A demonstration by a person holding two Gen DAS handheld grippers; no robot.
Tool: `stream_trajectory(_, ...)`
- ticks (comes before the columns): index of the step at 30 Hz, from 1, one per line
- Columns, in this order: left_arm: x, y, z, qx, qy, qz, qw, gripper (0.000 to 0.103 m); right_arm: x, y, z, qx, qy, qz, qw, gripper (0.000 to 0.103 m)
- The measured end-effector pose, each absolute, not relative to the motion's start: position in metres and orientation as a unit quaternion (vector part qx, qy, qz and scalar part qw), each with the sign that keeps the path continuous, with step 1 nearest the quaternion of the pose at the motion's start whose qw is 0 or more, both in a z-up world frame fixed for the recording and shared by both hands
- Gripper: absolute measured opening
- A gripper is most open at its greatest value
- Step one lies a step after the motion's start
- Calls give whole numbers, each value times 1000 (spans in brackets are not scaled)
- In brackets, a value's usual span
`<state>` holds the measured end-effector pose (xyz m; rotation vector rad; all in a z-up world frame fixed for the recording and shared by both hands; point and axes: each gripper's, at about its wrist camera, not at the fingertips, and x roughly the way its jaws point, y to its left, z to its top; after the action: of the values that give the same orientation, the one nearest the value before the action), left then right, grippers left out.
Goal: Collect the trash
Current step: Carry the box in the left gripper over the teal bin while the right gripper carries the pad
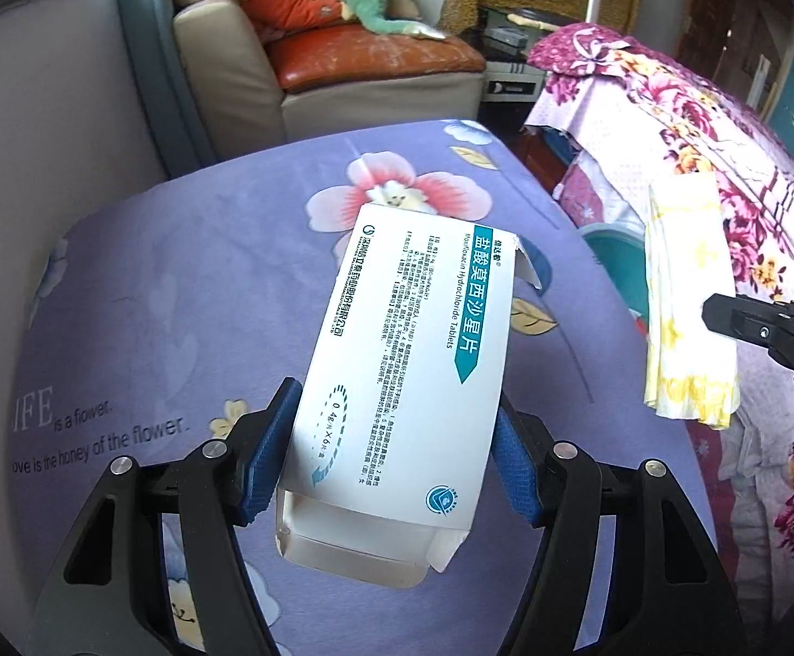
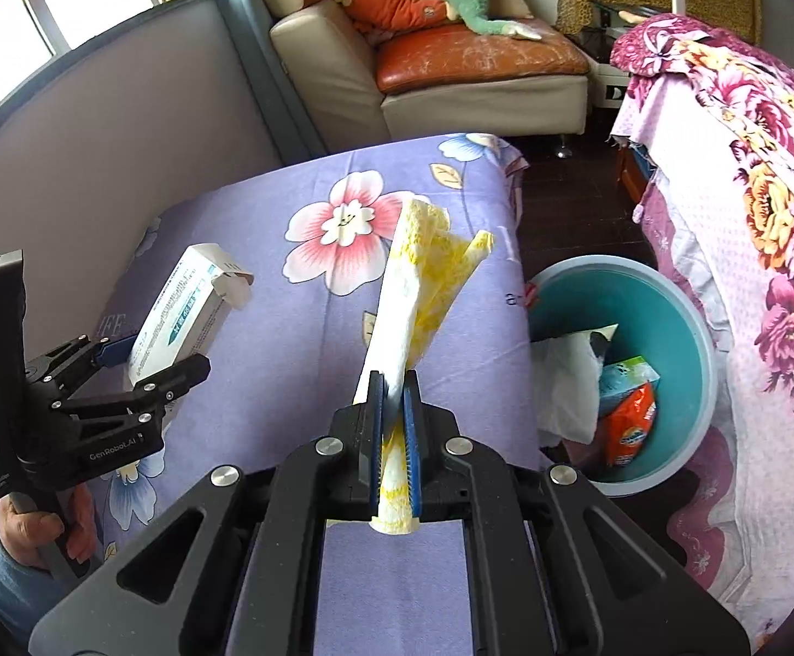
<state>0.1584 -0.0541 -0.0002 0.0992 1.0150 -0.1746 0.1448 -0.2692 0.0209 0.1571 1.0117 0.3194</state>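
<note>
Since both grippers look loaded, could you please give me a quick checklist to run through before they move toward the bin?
1. Left gripper clamped on the medicine box: ok, pads on both long sides.
2. Right gripper clamped on the yellow napkin: ok, pinched near its lower end.
3. Teal bin in view and open: ok, beside the table, on the right.
4. Room left in the bin: ok, trash covers only part.
5. Box empty: cannot tell; its end flaps hang open.
6. Other trash on the purple tablecloth: cannot tell.
</note>
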Motion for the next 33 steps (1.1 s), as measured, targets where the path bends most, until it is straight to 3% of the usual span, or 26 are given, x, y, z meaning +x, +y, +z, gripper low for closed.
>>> stream_trajectory(14, 173, -180, 3, 66, 482, -139, 863, 67, 140, -377, 21, 108, 461, 96, 875, 7)
stream_trajectory(33, 208, -258, -15, 63, 493, -183, 849, 67, 165, -432, 0, 122, 479, 59, 867, 7)
